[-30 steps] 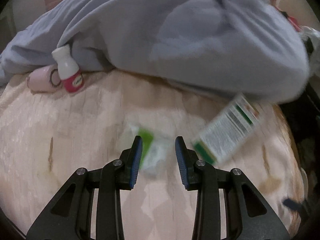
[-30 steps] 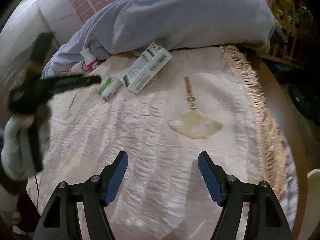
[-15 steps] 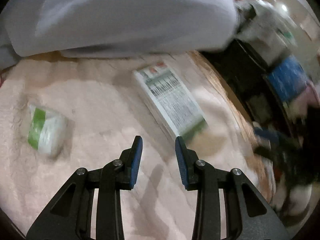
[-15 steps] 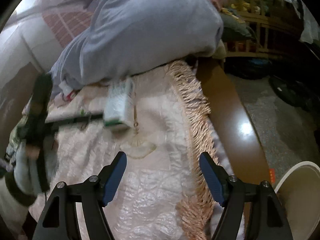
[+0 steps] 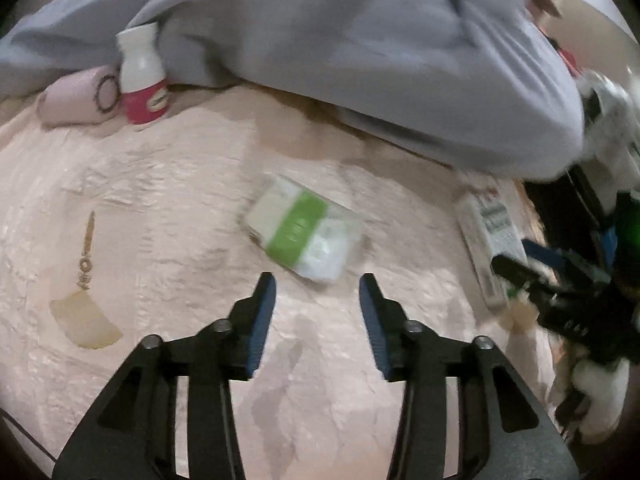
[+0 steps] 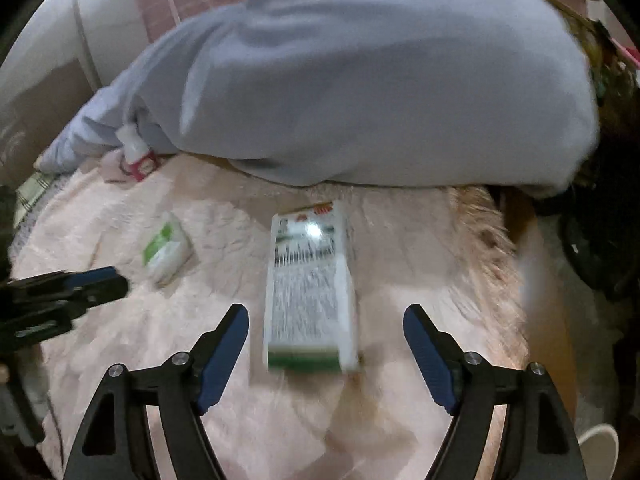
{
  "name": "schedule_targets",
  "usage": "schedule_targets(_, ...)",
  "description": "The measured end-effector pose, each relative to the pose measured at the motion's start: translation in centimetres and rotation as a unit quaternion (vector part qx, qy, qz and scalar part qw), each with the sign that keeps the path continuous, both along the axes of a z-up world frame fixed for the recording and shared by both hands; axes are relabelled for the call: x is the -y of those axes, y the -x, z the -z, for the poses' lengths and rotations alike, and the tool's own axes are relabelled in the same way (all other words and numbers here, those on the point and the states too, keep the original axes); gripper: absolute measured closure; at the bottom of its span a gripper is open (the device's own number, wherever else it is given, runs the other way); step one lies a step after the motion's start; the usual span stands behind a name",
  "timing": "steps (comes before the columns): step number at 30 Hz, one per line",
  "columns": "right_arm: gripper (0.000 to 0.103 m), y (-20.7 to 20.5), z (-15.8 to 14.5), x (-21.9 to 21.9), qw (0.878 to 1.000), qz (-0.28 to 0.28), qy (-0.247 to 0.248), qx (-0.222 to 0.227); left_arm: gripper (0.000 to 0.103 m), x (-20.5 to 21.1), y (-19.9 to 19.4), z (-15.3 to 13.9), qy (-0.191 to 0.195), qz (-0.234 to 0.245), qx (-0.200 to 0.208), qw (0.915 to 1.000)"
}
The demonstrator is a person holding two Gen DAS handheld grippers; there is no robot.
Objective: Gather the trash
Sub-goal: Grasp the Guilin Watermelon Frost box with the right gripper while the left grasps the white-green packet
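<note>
A small white and green packet (image 5: pixel 304 232) lies on the pink tablecloth (image 5: pixel 160 208) just ahead of my left gripper (image 5: pixel 317 292), which is open and empty. The packet also shows in the right wrist view (image 6: pixel 166 248). A long white carton with green end and small print (image 6: pixel 310 292) lies between the open fingers of my right gripper (image 6: pixel 326 320), apart from both pads. The carton shows at the right of the left wrist view (image 5: pixel 488 240). A white bottle with a pink label (image 5: pixel 142 76) stands at the back left.
A large grey-blue garment (image 5: pixel 340 40) is heaped across the back of the table. A pink roll (image 5: pixel 76 96) lies beside the bottle. The tablecloth's fringe (image 6: pixel 488 248) marks the right table edge. A white bin rim (image 6: pixel 600 444) is below right.
My left gripper swung back left and now faces the green packet, jaws wider. My right gripper moved in over the table and now straddles the long carton.
</note>
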State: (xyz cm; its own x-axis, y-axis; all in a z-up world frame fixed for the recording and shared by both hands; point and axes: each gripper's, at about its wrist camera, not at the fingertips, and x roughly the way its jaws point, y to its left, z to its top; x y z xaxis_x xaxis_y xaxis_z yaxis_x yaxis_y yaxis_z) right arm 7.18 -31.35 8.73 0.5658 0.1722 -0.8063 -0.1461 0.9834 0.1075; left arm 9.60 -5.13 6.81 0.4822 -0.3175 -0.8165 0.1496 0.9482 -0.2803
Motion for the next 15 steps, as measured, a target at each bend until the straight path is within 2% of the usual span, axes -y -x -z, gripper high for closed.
schedule_targets(1, 0.026, -0.7, 0.5, -0.3, 1.000, -0.005, 0.000, -0.005, 0.059, -0.1, -0.5, 0.3, 0.005, -0.011, -0.002, 0.9999)
schedule_targets(3, 0.049, -1.3, 1.5, -0.9, 1.000, -0.015, 0.008, -0.006, 0.056, 0.5, -1.1, 0.7, 0.012, -0.027, -0.003, 0.9996)
schedule_targets(5, 0.049, -0.9, 1.8, -0.8, 1.000, -0.019, 0.011, -0.004, 0.050, 1.0, -1.9, 1.1, 0.017, -0.049, -0.005, 0.9987)
schedule_targets(10, 0.049, 2.0, 1.0, 0.3, 0.999, -0.033, -0.022, -0.001, 0.049, 1.6, -4.4, 3.7, 0.033, -0.108, -0.036, 0.9930)
schedule_targets(12, 0.049, 3.0, 0.8, 0.8, 0.999, -0.034, -0.035, 0.001, 0.038, 1.7, -4.7, 4.0, 0.047, -0.123, -0.033, 0.9907)
schedule_targets(15, 0.049, 3.6, 1.3, 1.4, 0.999, -0.030, -0.041, -0.004, 0.031, 3.0, -5.5, 4.1, 0.041, -0.130, -0.024, 0.9904)
